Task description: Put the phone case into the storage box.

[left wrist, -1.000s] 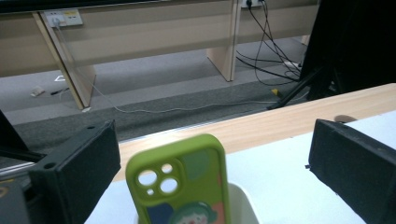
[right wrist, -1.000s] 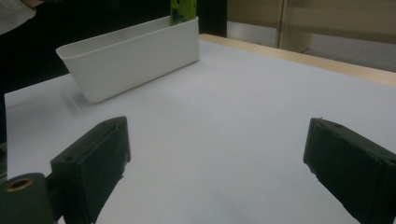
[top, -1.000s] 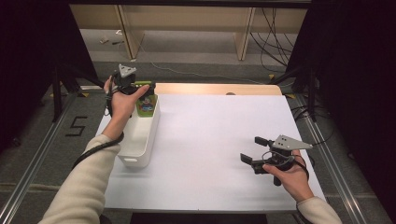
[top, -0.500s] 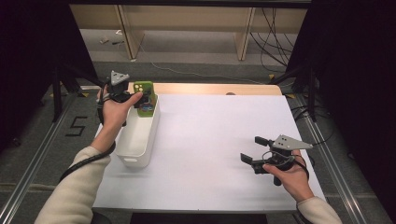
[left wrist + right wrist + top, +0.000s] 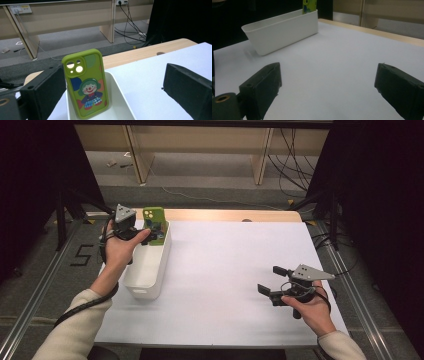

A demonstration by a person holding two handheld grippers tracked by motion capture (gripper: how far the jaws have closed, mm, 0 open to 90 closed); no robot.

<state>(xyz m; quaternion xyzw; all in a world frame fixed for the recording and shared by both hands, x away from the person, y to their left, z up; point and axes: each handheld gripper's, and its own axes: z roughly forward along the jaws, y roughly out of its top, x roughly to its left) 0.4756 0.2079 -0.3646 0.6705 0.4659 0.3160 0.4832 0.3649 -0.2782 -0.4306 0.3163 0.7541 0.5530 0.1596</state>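
Glossy green phone case (image 5: 86, 86), white plastic bin (image 5: 150, 265)

light: bright overhead on white table (image 5: 230, 270) | surroundings: dark | focus: near claw blocks soft | glare: none

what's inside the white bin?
A green phone case stands upright at the far end of the white bin, leaning on its end wall. The left hand covers part of the interior.

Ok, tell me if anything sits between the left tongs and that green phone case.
Nothing visible does. The left tongs are open, and the green phone case stands upright in the white bin at its far end, right ahead between the jaws and close to the left one.
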